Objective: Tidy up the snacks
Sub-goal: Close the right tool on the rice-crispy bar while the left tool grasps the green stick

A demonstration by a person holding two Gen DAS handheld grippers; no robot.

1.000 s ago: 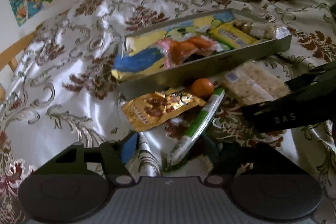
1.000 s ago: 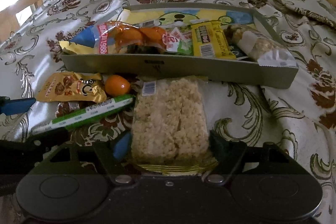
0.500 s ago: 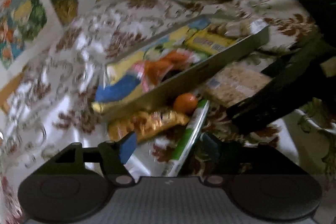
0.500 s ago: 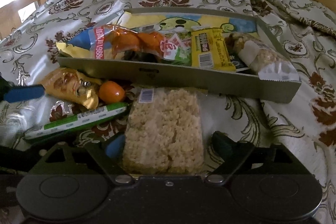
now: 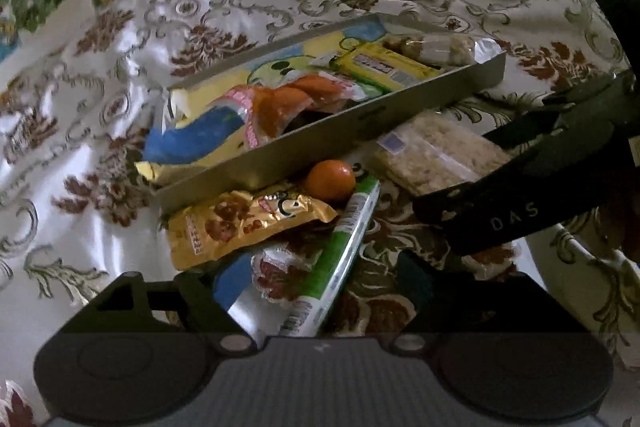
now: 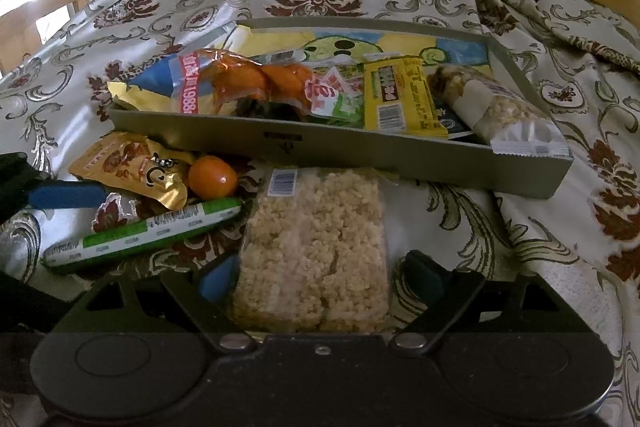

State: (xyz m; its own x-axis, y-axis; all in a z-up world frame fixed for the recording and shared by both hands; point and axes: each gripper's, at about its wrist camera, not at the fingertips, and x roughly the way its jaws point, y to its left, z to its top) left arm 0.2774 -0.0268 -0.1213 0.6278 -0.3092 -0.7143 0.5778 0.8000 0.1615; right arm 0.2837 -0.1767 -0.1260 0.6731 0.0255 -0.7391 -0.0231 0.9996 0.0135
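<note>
A clear pack of puffed-rice cakes point(image 6: 316, 239) lies on the patterned cloth between the fingers of my right gripper point(image 6: 320, 277), which is open; the right pad stands clear of the pack. My left gripper point(image 5: 322, 281) straddles the near end of a green stick pack point(image 5: 344, 247), its jaws opening and not pressing on it. Beside the stick lie a gold snack packet point(image 5: 244, 223) and a small orange point(image 5: 331, 180). Behind them stands the grey tray point(image 6: 340, 147) with several snacks inside.
The tray holds a blue-and-orange bag point(image 6: 224, 83), a yellow bar point(image 6: 396, 99) and a wrapped granola pack point(image 6: 496, 111). My right gripper's black body point(image 5: 520, 195) crosses the left wrist view. Rumpled cloth point(image 6: 560, 39) rises at the right; wooden edges border the back.
The right jaws have widened off the rice-cake pack. The left gripper has rolled and sunk closer to the green stick, and its jaws have spread a little.
</note>
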